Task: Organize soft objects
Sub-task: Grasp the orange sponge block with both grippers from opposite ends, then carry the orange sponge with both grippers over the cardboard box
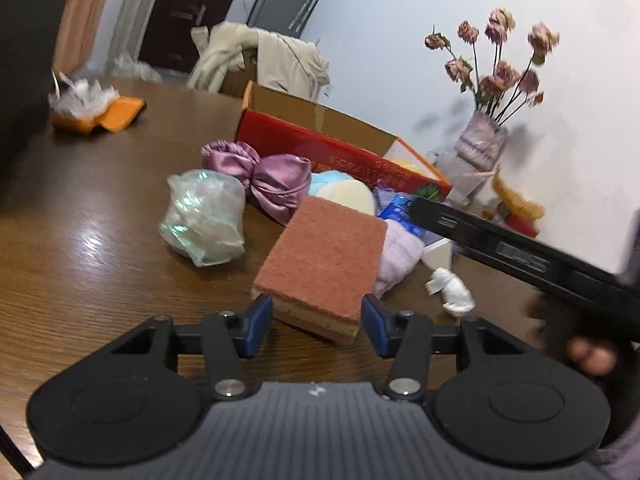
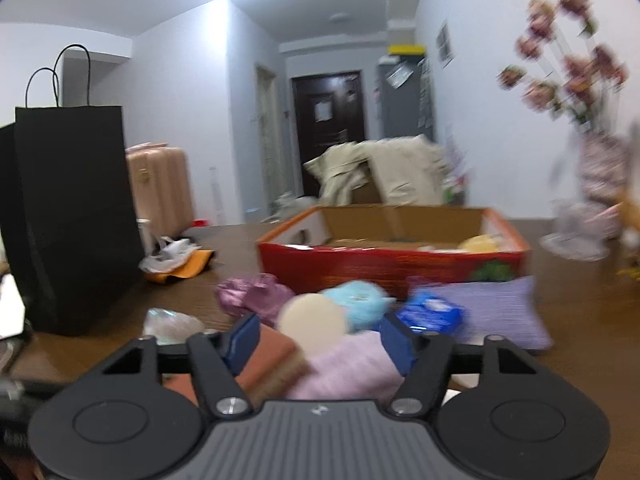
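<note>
A pile of soft things lies on the wooden table (image 1: 80, 216) in front of a red cardboard box (image 1: 320, 144). My left gripper (image 1: 318, 324) is open, its blue pads either side of the near end of a reddish sponge block (image 1: 326, 260). Behind it lie a crumpled clear plastic bag (image 1: 204, 216), a purple satin scrunchie (image 1: 264, 172), a cream round puff (image 1: 354, 196) and a lilac knit cloth (image 1: 396, 256). My right gripper (image 2: 320, 344) is open above the lilac cloth (image 2: 352, 368), with the cream puff (image 2: 312, 322), a blue fluffy ball (image 2: 358, 300) and a blue packet (image 2: 432, 312) just ahead.
The red box (image 2: 392, 264) stands open with a yellowish item inside. A vase of dried roses (image 1: 484, 136) stands at the right by the wall. A black paper bag (image 2: 72, 216) stands at the left. An orange cloth with white wrapping (image 1: 96, 108) lies far left. A small white wad (image 1: 452, 292) lies right of the sponge.
</note>
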Demonstrator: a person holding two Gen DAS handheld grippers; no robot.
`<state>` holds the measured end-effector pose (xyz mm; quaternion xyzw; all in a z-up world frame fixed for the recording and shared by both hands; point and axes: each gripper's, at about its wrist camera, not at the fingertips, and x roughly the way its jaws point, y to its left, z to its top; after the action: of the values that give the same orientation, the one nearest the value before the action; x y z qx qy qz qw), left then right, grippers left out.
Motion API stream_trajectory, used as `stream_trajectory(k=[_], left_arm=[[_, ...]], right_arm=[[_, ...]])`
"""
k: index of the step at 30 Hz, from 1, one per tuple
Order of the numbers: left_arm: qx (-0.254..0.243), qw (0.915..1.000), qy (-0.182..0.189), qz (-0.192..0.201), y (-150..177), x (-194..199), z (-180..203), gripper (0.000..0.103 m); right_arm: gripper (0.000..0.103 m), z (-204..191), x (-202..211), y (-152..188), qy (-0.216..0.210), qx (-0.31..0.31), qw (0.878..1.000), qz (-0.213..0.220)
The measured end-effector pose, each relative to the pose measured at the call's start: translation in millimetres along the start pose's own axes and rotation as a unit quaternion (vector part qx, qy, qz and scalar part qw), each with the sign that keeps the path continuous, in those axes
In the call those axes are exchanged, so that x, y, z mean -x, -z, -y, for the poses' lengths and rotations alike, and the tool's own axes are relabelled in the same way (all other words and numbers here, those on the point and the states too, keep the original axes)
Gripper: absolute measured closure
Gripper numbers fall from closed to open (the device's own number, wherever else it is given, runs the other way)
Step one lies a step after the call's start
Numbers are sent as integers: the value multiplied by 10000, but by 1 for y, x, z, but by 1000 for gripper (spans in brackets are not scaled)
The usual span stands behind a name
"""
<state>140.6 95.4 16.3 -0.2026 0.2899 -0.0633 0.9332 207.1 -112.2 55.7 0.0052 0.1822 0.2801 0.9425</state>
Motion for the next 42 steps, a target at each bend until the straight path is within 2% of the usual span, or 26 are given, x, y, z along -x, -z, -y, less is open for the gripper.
stream_trajectory(k=[4, 5, 6, 7, 9, 12, 18, 21, 25, 30, 32, 35, 38, 40, 42], left_arm=[[406, 9987, 260, -194, -7, -14, -17, 55], [455, 9983, 289, -217, -8, -16, -19, 57], [507, 9978, 362, -218, -10, -17, -21, 57], [560, 9973, 417, -211, -11, -18, -22, 57], [600, 9968, 460, -247, -14, -22, -24, 57], [664, 9943, 717, -417, -16, -31, -24, 62], [287, 9933, 1011, -476, -11, -28, 4, 62], [279, 9940, 1001, -353, -13, -16, 9, 62], [188, 9978, 636, -53, -20, 4, 4, 62], [269, 9987, 147, -396, -17, -11, -16, 62], [323, 9983, 92, -482, -14, -16, -19, 58], [222, 9983, 186, -505, -14, -16, -18, 57], [122, 9982, 223, -535, -13, -14, -17, 57], [158, 9982, 216, -538, -12, -15, -17, 60], [260, 9984, 157, -468, -17, -14, -16, 66]], right_arm=[[50, -1, -38, -7, -275, -226, 9990, -262], [59, 0, -45, -6, -382, -298, 9981, -379], [74, 1, -49, -4, -470, -387, 9969, -501], [76, 1, -48, -1, -554, -459, 9956, -606], [78, 3, -34, 5, -493, -480, 9958, -603], [78, 10, -2, 16, -332, -710, 9948, -655], [78, 8, 62, 33, 64, -911, 9936, -665], [79, 12, 73, 30, -49, -1084, 9926, -538], [81, 9, 63, 23, -484, -1250, 9898, -493], [81, 1, 26, 37, -632, -1452, 9815, -1080], [78, 4, 20, 43, -517, -1566, 9787, -1223], [78, 7, 22, 40, -535, -1528, 9806, -1109], [73, 9, 19, 38, -596, -1541, 9800, -1111], [73, 10, 10, 39, -531, -1525, 9789, -1251], [76, 11, 8, 37, -499, -1562, 9790, -1215]])
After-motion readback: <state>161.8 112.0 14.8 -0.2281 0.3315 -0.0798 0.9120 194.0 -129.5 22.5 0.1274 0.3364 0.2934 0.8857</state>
